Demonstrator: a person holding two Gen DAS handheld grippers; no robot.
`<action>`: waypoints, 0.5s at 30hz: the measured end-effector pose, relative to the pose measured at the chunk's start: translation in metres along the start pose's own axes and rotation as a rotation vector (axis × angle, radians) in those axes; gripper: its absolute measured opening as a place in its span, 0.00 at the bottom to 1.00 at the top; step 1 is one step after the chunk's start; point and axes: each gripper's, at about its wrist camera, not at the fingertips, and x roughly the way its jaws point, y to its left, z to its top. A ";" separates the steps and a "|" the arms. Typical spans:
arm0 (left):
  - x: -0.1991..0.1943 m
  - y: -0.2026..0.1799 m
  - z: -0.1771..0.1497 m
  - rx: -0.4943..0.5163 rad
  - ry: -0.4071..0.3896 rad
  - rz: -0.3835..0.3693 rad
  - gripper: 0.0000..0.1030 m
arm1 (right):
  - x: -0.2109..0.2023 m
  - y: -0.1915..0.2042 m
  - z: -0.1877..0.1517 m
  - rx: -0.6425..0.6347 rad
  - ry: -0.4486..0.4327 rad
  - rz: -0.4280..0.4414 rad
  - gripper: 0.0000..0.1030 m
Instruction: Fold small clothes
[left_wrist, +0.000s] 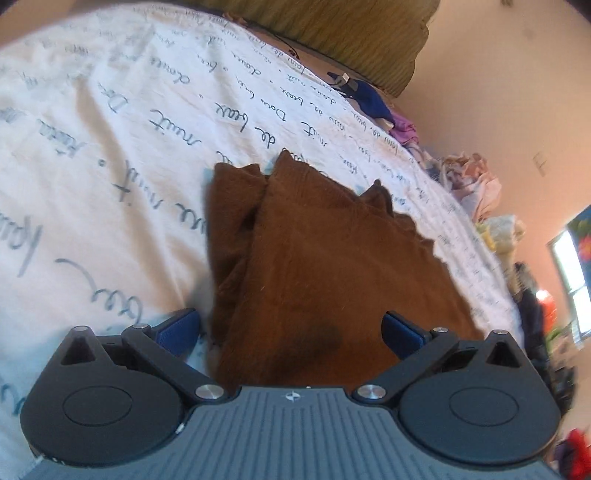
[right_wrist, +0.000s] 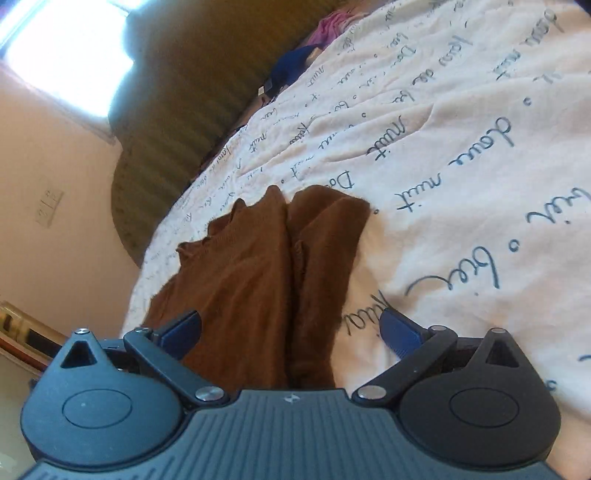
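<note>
A small brown garment (left_wrist: 314, 258) lies folded lengthwise on a white bedspread (left_wrist: 110, 166) printed with dark script. Its two leg-like parts lie side by side, and it also shows in the right wrist view (right_wrist: 258, 277). My left gripper (left_wrist: 291, 332) is open, its blue pads spread wide on either side of the garment's near end, holding nothing. My right gripper (right_wrist: 291, 332) is open too, its left pad over the brown cloth and its right pad over the bedspread (right_wrist: 461, 184). The garment's near edge is hidden under both gripper bodies.
A green headboard cushion (left_wrist: 351, 37) stands at the bed's far side, and it shows in the right wrist view (right_wrist: 177, 129) too. A blue cloth (left_wrist: 369, 99), a purple one (left_wrist: 404, 129) and several pale clothes (left_wrist: 472, 184) lie along the bed's edge. Peach walls and a bright window (right_wrist: 66, 55) are behind.
</note>
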 end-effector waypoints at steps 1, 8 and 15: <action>0.000 0.005 0.002 -0.051 0.000 -0.025 1.00 | 0.000 0.000 0.002 0.015 0.007 0.017 1.00; 0.003 0.025 -0.009 -0.206 0.097 -0.247 0.99 | 0.026 0.030 -0.014 -0.065 0.128 0.102 1.00; 0.011 0.042 -0.011 -0.288 0.144 -0.188 0.14 | 0.043 0.051 -0.023 -0.153 0.080 0.013 0.95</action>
